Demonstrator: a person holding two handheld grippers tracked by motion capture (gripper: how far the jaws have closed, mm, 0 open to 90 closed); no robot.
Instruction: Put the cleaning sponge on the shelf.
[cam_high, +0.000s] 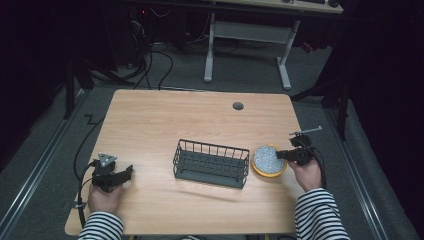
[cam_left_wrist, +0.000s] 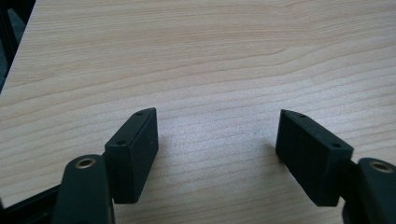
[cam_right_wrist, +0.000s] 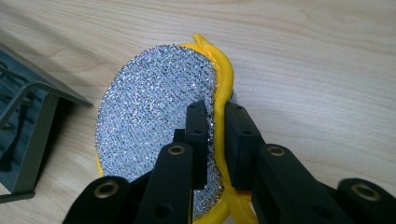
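Scouring pad (cam_right_wrist: 154, 121), silver on yellow, is sitting pinched at its rim by the right gripper (cam_right_wrist: 215, 116), just beside the wire basket (cam_high: 211, 162) on the counter (cam_high: 150, 125); moving it is remaining. Left gripper (cam_left_wrist: 217, 135) is resting open, empty.

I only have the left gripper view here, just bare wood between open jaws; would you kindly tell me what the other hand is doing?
Observer: The right gripper is shut on the yellow rim of a round scrubbing pad with a sparkly silver face.
Operator: Thank you. Is the pad lying flat on the table?
Observer: No, in the right gripper view it looks tipped up on edge, raised at the gripped side.
Operator: Is there anywhere nearby to put it?
Observer: A dark wire basket stands mid-table, just left of the pad in the high view.
Operator: And where is my gripper relative to that?
Observer: The left gripper rests near the table's front left, apart from the basket.
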